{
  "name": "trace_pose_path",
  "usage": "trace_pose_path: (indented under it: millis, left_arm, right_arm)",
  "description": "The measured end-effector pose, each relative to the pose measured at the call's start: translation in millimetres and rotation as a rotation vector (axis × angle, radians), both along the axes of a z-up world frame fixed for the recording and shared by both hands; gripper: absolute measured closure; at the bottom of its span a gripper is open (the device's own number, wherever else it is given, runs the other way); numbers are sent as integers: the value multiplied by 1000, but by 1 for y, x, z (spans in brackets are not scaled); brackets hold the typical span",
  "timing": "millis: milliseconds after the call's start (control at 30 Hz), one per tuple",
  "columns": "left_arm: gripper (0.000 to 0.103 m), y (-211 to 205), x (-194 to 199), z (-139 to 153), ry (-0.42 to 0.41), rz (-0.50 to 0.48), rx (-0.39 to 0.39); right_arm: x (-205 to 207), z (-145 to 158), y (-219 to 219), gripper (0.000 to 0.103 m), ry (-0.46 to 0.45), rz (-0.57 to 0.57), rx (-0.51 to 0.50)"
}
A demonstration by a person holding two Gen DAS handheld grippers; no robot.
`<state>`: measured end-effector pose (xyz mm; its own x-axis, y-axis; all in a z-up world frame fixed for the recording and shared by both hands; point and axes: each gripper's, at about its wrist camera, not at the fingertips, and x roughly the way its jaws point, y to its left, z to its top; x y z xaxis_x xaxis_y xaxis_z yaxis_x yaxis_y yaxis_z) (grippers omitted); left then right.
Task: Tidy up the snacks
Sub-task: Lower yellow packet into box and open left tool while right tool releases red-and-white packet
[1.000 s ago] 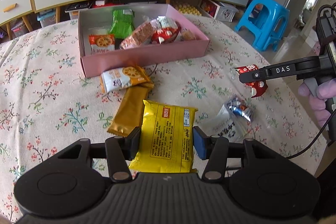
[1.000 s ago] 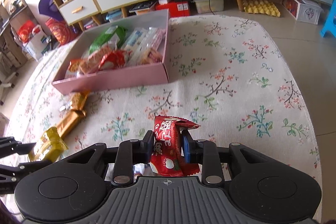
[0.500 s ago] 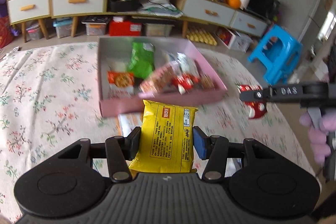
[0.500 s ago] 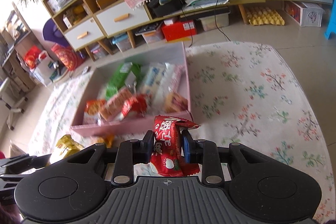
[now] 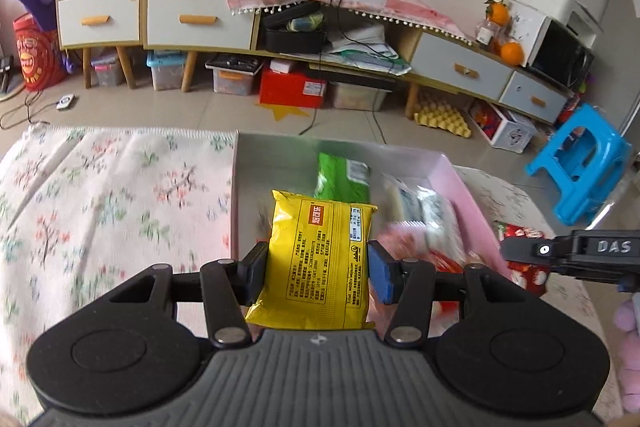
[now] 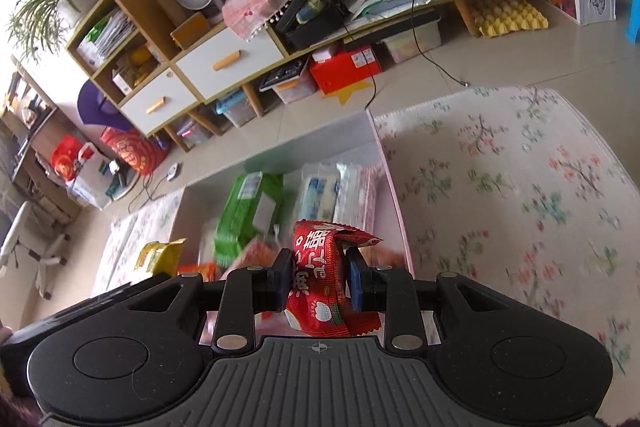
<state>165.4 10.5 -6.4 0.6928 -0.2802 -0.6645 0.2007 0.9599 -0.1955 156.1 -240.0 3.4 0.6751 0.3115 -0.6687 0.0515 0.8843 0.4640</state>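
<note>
My left gripper (image 5: 316,273) is shut on a yellow snack packet (image 5: 320,263) and holds it over the near left part of the pink box (image 5: 468,195). My right gripper (image 6: 318,281) is shut on a red snack packet (image 6: 320,279) above the box's near right corner (image 6: 396,203). The right gripper also shows in the left wrist view (image 5: 560,255), with the red packet (image 5: 520,267) under it. The box holds a green packet (image 5: 342,179), white packets (image 5: 432,211) and other snacks. The yellow packet shows in the right wrist view (image 6: 158,257).
The box sits on a floral tablecloth (image 5: 100,195), which spreads wide to its right in the right wrist view (image 6: 520,195). Beyond the table stand a low cabinet with drawers (image 5: 192,19), floor bins, an egg tray and a blue stool (image 5: 580,163).
Both grippers have risen and moved forward from the loose snacks on the cloth to over the pink box, each still holding its packet.
</note>
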Motion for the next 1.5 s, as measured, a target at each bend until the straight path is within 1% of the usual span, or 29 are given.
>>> trace_pose_path:
  millis: [167,267,333,433,500,600,833,933,967,1000,1033,1100,1300,1400,1433,1500]
  left_arm:
    - [55,-4,22,-6,-35,0,32]
    - [55,-4,35,-10,-39,12,48]
    - [55,-7,40,-12,-46,11,60]
    - [55,-10,46,-15,-67,5,99]
    - [55,-12,51,-17,-64,4,111]
    - [55,-12,54,-20,-65,5,112]
    - [54,-9,62,-26,-53,16,92]
    - [48,-6,60,-26,-62,18,81]
    - [42,-7,60,-25,-66,19,81]
    - [41,-6,59,-24,-72,17,79]
    - [40,-6,59,-23,-74,15,76]
    - [34,-6,57,-21,-77,8,70]
    - [25,-10,51,-15,-81,-5,87]
    - [22,-9,46,-10,-80,-5,88]
    - [21,-9,44,-9,-80,-5,88]
    - [19,-8,38,-4,-80,-7,90]
  right_arm:
    - [29,-6,4,76,-9,5,-19]
    - [46,-11,8,76,-10,8,-38]
    - [55,-14,9,76,-12,14,-42]
    - [64,-18,9,76,-18,19,-47]
    - [70,-21,8,76,-20,18,-45]
    - [77,-25,6,76,-27,17,-35]
    - [85,-27,9,72,-45,20,-33]
    - [86,-26,11,71,-50,28,-26]
    - [86,-26,11,71,-49,30,-23]
    - [86,-26,12,69,-45,30,-21]
    - [86,-25,12,63,-44,29,-21]
    - [84,-23,12,57,-46,26,-20]
    - [75,-13,10,47,-58,27,-20]
    - [68,-6,9,45,-59,29,-22]
    - [66,-3,8,40,-59,30,-23]
    - [60,3,7,33,-63,29,-26]
